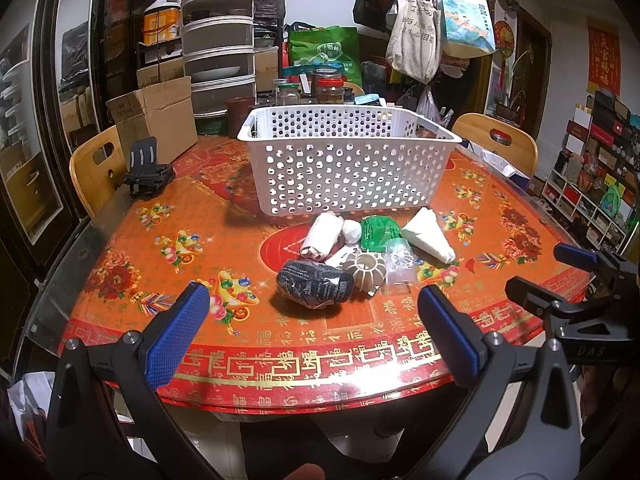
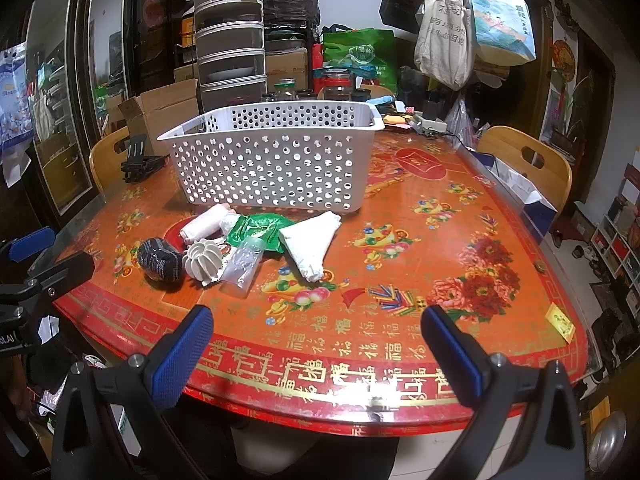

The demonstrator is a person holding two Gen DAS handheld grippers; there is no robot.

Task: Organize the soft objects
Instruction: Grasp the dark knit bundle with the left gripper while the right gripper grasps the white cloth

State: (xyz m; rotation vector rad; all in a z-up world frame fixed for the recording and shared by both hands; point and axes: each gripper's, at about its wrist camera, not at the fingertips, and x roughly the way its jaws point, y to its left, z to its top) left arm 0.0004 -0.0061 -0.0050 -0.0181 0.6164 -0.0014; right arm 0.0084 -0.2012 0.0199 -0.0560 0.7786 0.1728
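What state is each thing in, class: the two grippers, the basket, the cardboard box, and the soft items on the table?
left gripper: open, holding nothing.
right gripper: open, holding nothing.
white basket: upright, appears empty.
cardboard box: flaps open.
white roll: rolled, lying flat.
dark bundle: balled up, nearest the left gripper.
green packet: crumpled, lying flat.
white folded cloth: folded to a wedge.

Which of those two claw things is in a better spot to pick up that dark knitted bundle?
Probably the left gripper. Its open fingers frame the dark knitted bundle, which lies straight ahead, nearest the table edge. From the right gripper, also open, the bundle sits far off to its left, so it would have to cross over.
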